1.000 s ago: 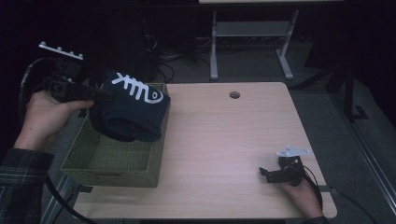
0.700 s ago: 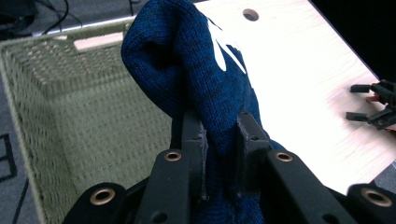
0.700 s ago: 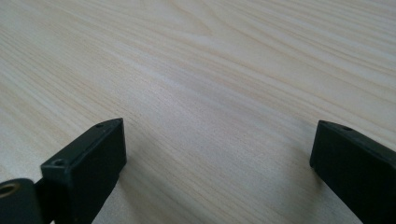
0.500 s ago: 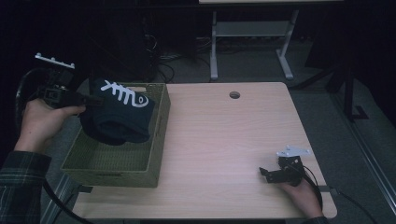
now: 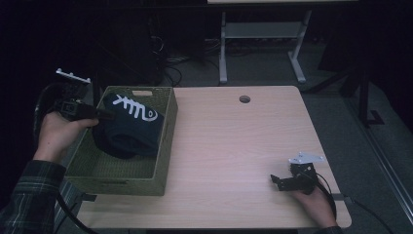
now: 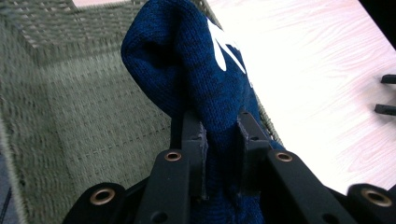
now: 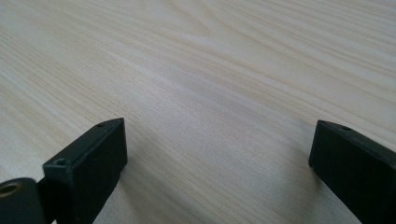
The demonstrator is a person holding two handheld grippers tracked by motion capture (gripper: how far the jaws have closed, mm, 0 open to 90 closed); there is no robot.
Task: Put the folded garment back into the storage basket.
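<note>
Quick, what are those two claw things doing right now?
Left gripper: closed on the dark blue knitted garment over the green woven basket.
Right gripper: open, holding nothing.

The right gripper has its two black jaws spread wide apart, one rising at the lower left and one at the lower right. Between and beyond them lies the pale wooden tabletop, its grain running across, with nothing held between the jaws.
</note>
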